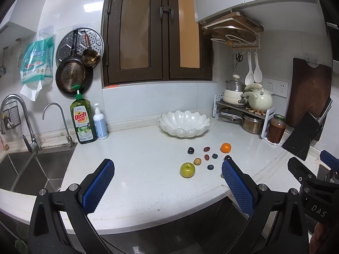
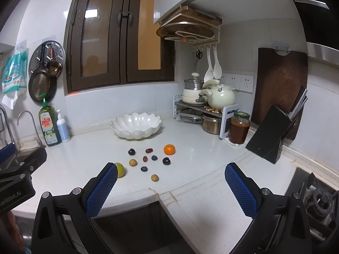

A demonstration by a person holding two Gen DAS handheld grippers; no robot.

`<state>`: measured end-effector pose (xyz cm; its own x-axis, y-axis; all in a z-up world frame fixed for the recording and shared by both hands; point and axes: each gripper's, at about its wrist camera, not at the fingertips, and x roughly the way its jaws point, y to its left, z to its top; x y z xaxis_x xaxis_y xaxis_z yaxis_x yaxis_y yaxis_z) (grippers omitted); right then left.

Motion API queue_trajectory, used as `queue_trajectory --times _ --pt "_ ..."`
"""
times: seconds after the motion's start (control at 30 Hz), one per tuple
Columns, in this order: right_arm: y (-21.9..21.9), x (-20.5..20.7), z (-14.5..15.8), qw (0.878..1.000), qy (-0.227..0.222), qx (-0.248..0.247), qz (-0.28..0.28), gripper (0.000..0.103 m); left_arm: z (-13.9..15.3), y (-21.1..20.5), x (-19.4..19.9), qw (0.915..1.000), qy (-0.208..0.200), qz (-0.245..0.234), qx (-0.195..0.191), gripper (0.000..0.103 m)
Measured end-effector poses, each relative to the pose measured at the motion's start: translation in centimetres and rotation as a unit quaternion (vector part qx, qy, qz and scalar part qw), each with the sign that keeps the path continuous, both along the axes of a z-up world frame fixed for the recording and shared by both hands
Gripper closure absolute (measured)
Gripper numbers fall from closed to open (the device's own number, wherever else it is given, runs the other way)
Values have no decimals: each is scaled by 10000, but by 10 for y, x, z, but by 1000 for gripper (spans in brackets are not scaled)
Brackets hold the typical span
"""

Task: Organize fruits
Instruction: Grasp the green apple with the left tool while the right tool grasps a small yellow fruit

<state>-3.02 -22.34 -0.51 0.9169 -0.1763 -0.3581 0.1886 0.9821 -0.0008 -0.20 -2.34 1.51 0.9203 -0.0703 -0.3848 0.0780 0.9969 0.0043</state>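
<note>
Small mixed fruits (image 2: 148, 160) near scalloped bowl (image 2: 136, 126)

Left hand-held gripper (image 1: 167, 169) and right hand-held gripper (image 2: 170, 172) both spread wide, holding nothing, side by side

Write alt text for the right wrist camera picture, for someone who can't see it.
Small fruits lie scattered on a white kitchen counter: an orange, a green apple, and several dark and yellowish berries. Behind them sits an empty white scalloped bowl. The right gripper hangs open in the foreground, blue-padded fingers wide apart, holding nothing.
</note>
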Motion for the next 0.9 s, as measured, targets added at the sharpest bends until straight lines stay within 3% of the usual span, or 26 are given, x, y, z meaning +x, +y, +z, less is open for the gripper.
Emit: queue_trajectory --times 0.4,0.9 --pt "-3 24 -13 10000 83 -22 -25 1 -13 -3 24 9998 147 -112 110 0" --pt "-7 102 -41 9983 572 87 -112 1 -36 -21 109 9977 480 -362 326 0"
